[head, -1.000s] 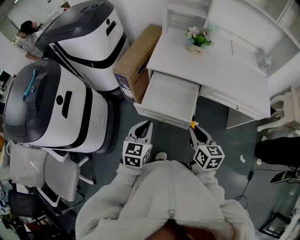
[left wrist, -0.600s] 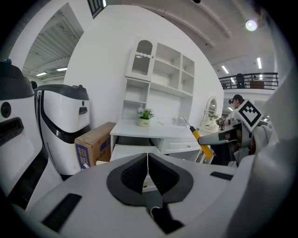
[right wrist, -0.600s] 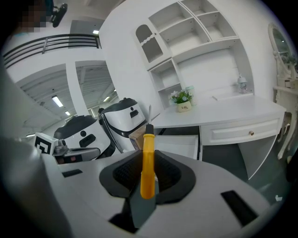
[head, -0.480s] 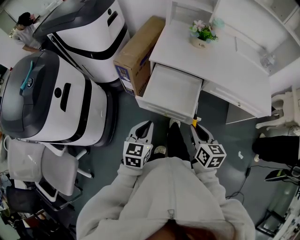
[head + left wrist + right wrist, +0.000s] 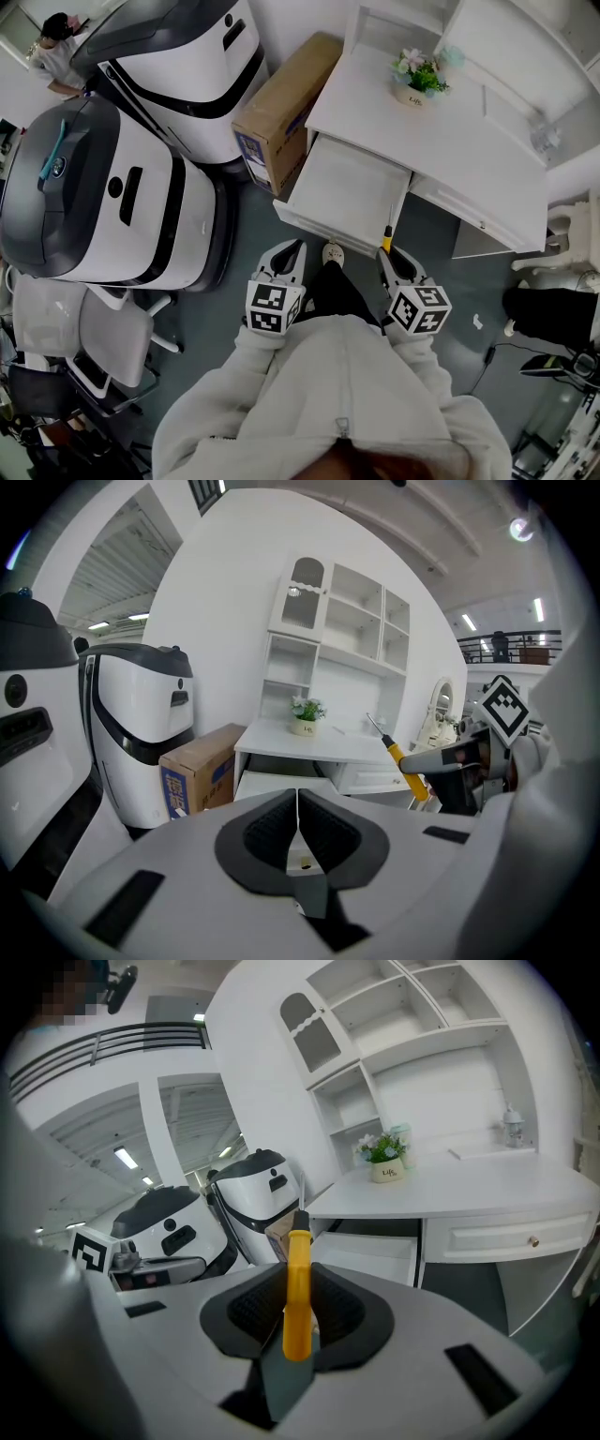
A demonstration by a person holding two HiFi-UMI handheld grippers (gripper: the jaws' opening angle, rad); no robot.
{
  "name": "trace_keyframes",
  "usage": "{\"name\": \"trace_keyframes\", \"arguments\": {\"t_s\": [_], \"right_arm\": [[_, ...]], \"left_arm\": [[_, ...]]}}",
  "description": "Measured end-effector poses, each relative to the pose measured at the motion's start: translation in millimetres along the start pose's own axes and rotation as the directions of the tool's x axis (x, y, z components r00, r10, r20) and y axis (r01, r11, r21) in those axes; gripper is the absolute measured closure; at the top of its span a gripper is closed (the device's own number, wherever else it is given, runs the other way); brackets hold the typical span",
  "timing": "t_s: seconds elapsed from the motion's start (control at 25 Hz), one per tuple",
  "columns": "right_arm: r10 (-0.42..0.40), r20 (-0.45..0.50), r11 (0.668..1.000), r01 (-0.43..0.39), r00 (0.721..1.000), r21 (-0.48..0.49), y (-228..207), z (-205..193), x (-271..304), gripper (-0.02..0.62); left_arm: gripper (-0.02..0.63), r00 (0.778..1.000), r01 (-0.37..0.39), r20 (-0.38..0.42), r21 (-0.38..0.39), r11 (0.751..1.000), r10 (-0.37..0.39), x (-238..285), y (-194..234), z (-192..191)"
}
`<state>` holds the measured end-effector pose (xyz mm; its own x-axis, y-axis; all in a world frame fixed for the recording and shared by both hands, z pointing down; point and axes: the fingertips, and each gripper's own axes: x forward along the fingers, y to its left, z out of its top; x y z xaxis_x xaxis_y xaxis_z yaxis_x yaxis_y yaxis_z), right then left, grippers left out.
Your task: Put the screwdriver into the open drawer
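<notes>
A yellow-handled screwdriver point(image 5: 297, 1283) stands upright between the pads of my right gripper point(image 5: 298, 1309), which is shut on its handle; the metal shaft points up and forward. From the head view the screwdriver point(image 5: 387, 236) sticks out ahead of the right gripper point(image 5: 394, 262), its tip at the front right corner of the open white drawer point(image 5: 347, 187). My left gripper point(image 5: 287, 257) hovers over the floor in front of the drawer's left part. Its jaws point(image 5: 297, 810) are shut with nothing in them. The left gripper view also catches the screwdriver point(image 5: 405, 758) and the drawer point(image 5: 277, 783).
The drawer belongs to a white desk point(image 5: 459, 150) with a small flower pot point(image 5: 418, 77) on top. A cardboard box point(image 5: 281, 103) leans against the desk's left side. Two big white machines point(image 5: 103, 187) stand to the left, office chairs point(image 5: 80, 342) at the lower left.
The desk and drawer have come nearer to both grippers, and the screwdriver tip now reaches the drawer's front. A dark trouser leg and a shoe have appeared between the grippers.
</notes>
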<state>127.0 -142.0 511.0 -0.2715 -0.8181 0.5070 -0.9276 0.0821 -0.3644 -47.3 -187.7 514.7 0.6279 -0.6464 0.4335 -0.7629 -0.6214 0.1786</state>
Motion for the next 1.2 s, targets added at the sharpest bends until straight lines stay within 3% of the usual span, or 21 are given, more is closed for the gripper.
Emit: {"name": "trace_keyframes", "arguments": {"t_s": [0.6, 1.0, 1.2], "right_arm": [[0.028, -0.070, 1.000, -0.028, 0.997, 0.007, -43.9, 41.6, 62.8, 0.500], [0.059, -0.189, 0.998, -0.054, 0.980, 0.027, -71.5, 33.2, 100.9, 0.499], [0.047, -0.266, 0.998, -0.058, 0.963, -0.036, -84.9, 23.4, 120.1, 0.500]], "left_arm": [[0.586, 0.999, -0.005, -0.037, -0.008, 1.000, 0.004, 79.4, 15.9, 33.5], [0.586, 0.994, -0.049, -0.099, -0.027, 0.998, 0.046, 104.2, 34.6, 28.4], [0.585, 0.991, -0.063, -0.121, -0.026, 0.998, 0.059, 114.9, 44.6, 27.9]]}}
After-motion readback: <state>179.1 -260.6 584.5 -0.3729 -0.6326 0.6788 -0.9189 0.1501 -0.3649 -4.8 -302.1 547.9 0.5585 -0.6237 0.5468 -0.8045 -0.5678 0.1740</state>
